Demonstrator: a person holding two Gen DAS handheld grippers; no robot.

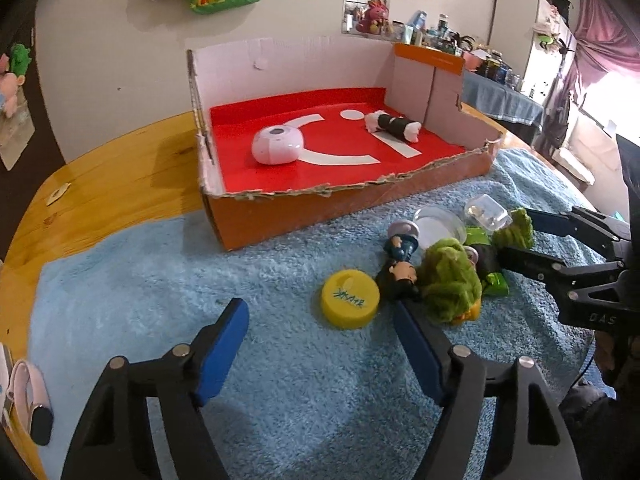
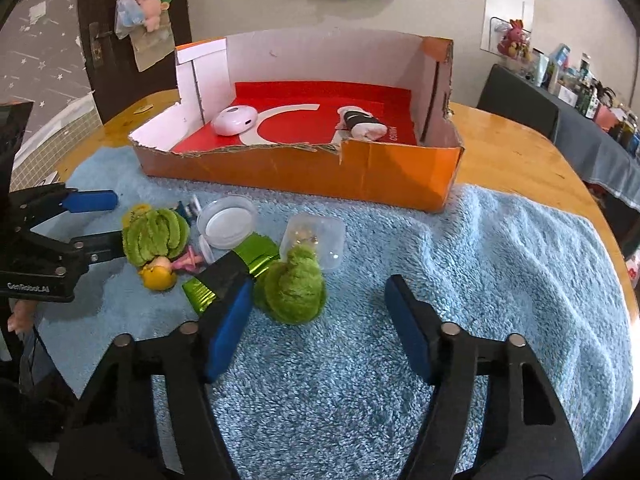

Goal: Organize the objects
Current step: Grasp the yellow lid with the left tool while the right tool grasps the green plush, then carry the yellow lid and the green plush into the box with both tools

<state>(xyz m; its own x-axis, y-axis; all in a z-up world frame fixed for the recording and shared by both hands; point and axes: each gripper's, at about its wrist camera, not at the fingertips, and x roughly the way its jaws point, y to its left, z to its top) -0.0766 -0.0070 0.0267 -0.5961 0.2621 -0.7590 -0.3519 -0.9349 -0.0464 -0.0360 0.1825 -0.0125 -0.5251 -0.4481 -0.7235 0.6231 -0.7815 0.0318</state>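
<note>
Wooden worktop under a fluffy blue towel, pale wall behind. Lowest in the left wrist view: left tongs spread wide, blue pads apart, nothing between them, poised over bare towel. Just ahead, centre frame: yellow round lid flat on the towel. Right of that, a huddle of small things touching one another: dark figurine, green plush toy, clear round lid, clear plastic cup on its side. Right tongs entering from the right edge, open around a second green plush, contact unclear. In the right wrist view, lower centre: right tongs gaping, same plush between the pads, left pad over a shiny green packet. Farther back, upper centre: orange cardboard box with torn front rim and red floor, holding a white rounded gadget at left and a black-and-white roll at right, well apart.
</note>
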